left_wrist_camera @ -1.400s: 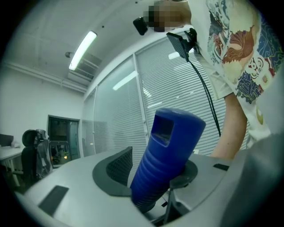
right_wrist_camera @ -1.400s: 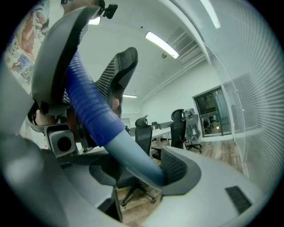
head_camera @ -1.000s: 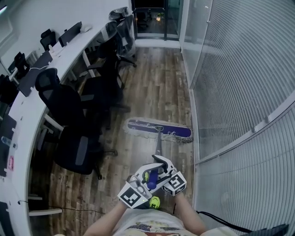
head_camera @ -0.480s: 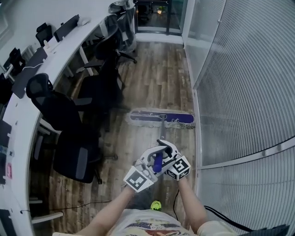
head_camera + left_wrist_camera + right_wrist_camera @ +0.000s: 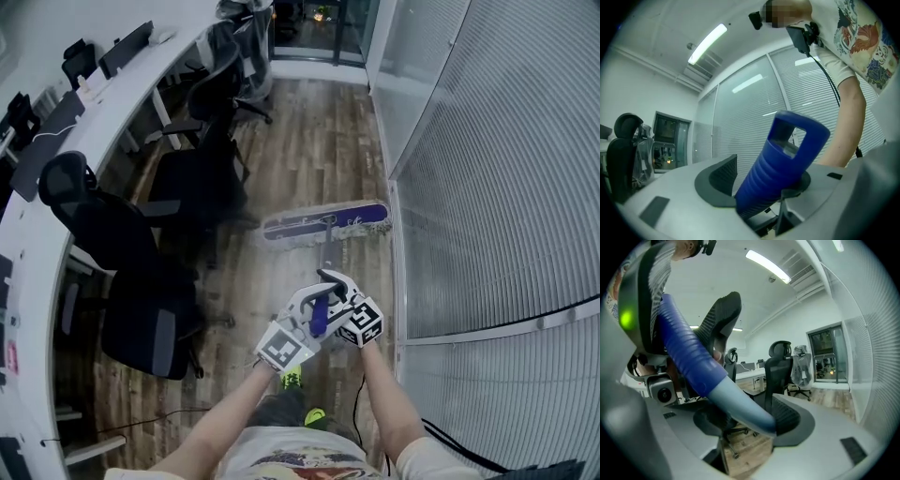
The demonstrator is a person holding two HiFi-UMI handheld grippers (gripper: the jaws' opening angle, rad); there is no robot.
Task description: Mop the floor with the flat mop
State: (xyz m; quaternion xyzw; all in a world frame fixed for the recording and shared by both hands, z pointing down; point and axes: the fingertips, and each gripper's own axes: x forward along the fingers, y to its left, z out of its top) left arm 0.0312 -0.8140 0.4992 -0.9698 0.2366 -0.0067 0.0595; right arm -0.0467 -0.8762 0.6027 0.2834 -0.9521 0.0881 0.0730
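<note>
The flat mop's purple head (image 5: 326, 222) lies on the wooden floor (image 5: 319, 150) close to the glass wall, with its right end a little farther away. Its grey pole (image 5: 323, 258) runs back to a blue handle (image 5: 319, 317). My left gripper (image 5: 307, 305) grips the ribbed blue handle (image 5: 780, 164) near its top end. My right gripper (image 5: 336, 286) grips just below, where the blue handle meets the grey pole (image 5: 740, 404). The jaws of both grippers have just been opening slightly, and the handle is still between them.
Black office chairs (image 5: 122, 244) crowd the left side along a curved white desk (image 5: 56, 159). A glass wall with blinds (image 5: 487, 141) bounds the right. The floor strip runs ahead to a dark doorway (image 5: 314, 19). My green shoe (image 5: 292, 377) stands below the grippers.
The mop head has slid farther away along the floor and its right end has swung ahead. Both grippers have travelled forward with the handle, and the chairs have drawn nearer.
</note>
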